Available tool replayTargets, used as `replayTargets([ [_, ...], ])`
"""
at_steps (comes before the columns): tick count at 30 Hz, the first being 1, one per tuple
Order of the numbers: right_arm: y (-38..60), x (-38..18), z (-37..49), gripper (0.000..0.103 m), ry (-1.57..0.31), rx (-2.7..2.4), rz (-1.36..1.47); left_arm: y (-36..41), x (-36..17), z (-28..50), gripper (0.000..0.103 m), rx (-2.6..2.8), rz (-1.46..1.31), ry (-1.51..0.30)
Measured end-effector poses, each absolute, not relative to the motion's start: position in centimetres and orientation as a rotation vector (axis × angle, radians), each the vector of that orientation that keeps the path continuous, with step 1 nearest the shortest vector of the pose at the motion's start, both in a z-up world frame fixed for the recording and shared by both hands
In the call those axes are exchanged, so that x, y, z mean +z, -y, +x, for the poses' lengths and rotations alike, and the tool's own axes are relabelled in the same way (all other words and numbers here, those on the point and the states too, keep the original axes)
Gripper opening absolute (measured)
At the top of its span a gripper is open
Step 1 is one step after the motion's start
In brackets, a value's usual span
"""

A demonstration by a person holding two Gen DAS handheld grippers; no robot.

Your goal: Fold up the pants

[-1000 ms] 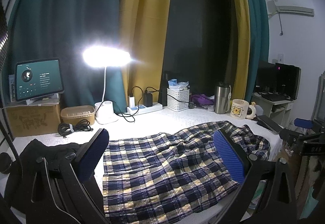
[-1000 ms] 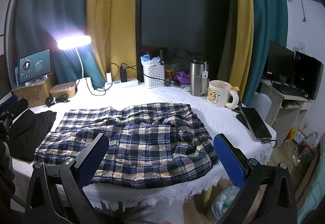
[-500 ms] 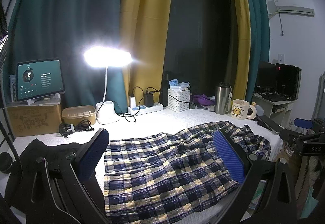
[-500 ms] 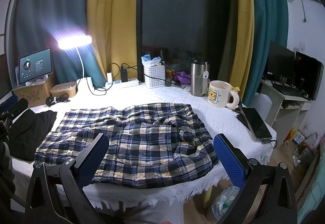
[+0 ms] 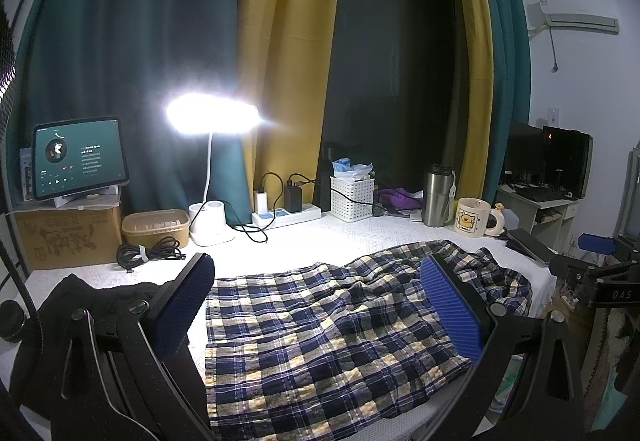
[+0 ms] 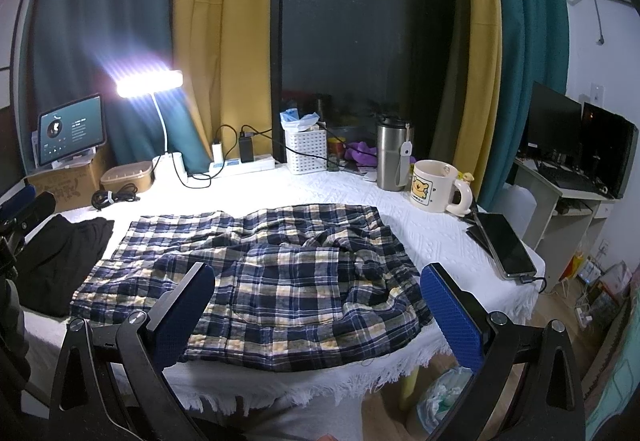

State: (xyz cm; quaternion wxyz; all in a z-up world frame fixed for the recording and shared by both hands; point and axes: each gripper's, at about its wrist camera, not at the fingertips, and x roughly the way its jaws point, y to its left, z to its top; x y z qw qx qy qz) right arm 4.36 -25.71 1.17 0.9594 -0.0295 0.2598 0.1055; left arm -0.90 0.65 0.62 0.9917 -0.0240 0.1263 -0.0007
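Navy, white and yellow plaid pants (image 5: 320,325) lie spread and rumpled on the white table cloth (image 5: 352,237); they also show in the right wrist view (image 6: 272,277). My left gripper (image 5: 318,305) is open and empty, held above the pants' near left end. My right gripper (image 6: 316,315) is open and empty, held above the near edge of the pants. The right gripper's body shows at the far right of the left wrist view (image 5: 592,281).
A black garment (image 6: 60,253) lies left of the pants. At the back stand a lit desk lamp (image 5: 212,117), tablet (image 5: 78,157), power strip (image 5: 286,215), white basket (image 5: 352,197), steel tumbler (image 5: 438,199) and mug (image 6: 434,187). A phone (image 6: 506,245) lies at the right edge.
The left wrist view has shifted slightly; the pants sit a touch further right in it. Both grippers stay open and the pants have not moved.
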Motion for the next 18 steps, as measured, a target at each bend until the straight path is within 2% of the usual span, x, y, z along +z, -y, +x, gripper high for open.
replayTargets([
  [18, 25.70, 1.18, 4.40, 0.103, -0.529, 0.214, -0.061, -0.58, 0.88, -0.84, 0.102, 0.001, -0.049, -0.250],
])
